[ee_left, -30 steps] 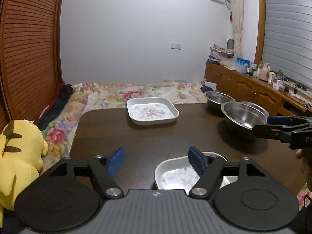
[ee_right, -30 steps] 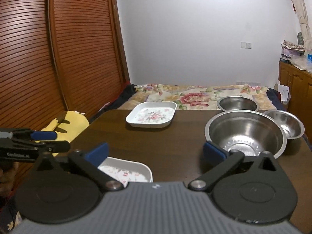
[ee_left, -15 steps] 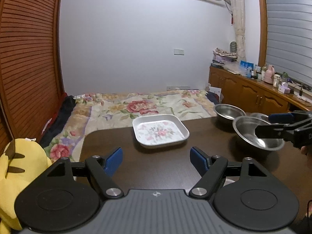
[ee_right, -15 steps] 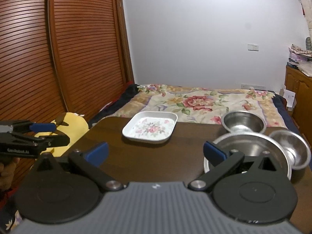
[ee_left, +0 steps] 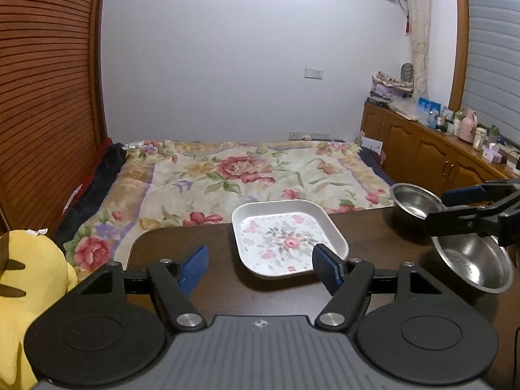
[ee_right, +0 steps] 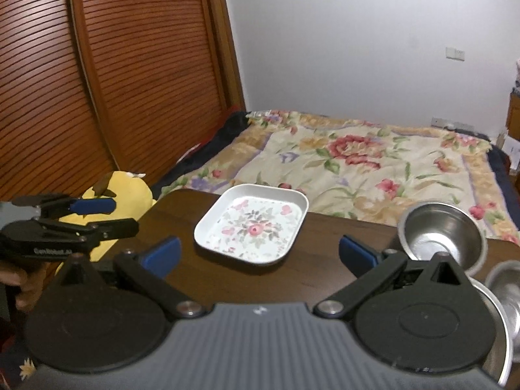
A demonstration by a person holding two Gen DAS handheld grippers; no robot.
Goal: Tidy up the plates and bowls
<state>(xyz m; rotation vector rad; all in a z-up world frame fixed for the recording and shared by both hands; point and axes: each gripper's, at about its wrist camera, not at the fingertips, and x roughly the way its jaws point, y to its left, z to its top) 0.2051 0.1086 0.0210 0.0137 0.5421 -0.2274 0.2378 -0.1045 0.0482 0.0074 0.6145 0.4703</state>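
Observation:
A white square plate with a flower pattern (ee_left: 286,243) (ee_right: 253,227) sits near the far edge of the dark table (ee_left: 211,299). To its right stands a small steel bowl (ee_left: 412,204) (ee_right: 442,237). Closer in is a larger steel bowl (ee_left: 471,260). More steel bowls (ee_right: 503,292) show at the right edge of the right wrist view. My left gripper (ee_left: 259,269) (ee_right: 110,216) is open and empty, hovering short of the plate. My right gripper (ee_right: 259,255) (ee_left: 455,206) is open too, above the larger bowl.
A bed with a flowered cover (ee_left: 247,169) lies beyond the table's far edge. A yellow plush toy (ee_left: 29,279) sits left of the table, by slatted wooden doors (ee_right: 130,81). A wooden cabinet with bottles (ee_left: 438,152) runs along the right wall.
Both grippers have risen and tilted forward. The near white plate has dropped out of view under them. The far plate and bowls now sit lower and closer in both views.

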